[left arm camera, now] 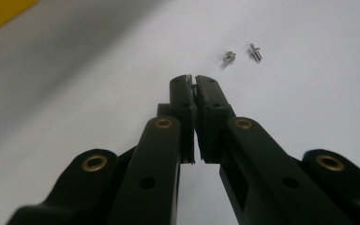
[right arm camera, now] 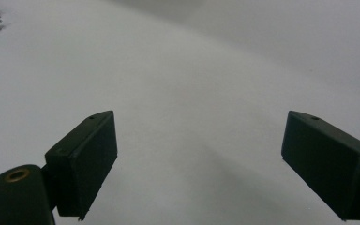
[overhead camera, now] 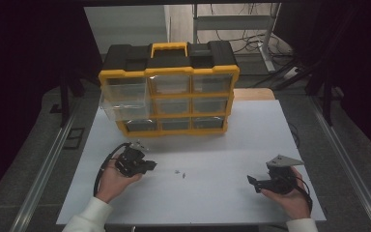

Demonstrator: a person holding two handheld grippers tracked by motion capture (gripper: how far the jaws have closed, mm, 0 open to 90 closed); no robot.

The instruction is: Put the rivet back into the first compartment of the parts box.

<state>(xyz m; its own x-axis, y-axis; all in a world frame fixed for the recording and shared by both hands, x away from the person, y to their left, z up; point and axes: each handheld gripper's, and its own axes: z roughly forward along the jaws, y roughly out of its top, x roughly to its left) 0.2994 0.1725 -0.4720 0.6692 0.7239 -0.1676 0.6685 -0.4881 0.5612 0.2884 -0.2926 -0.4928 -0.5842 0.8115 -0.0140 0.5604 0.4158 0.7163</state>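
Screws [left arm camera: 243, 53], two small ones, lie on the table [overhead camera: 222, 193] just ahead-right of the left gripper [left arm camera: 195, 80], its jaws shut and empty; right gripper [right arm camera: 199, 159] gapes open, farther off

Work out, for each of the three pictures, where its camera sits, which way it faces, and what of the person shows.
High view: above the person's side, facing forward and down on the table and drawer organizer; both hands show.
Left gripper view: rides the left gripper, jaws shut, facing two small metal parts.
Right gripper view: rides the right gripper, jaws open, over bare table.
Shared: the metal parts appear in all three.
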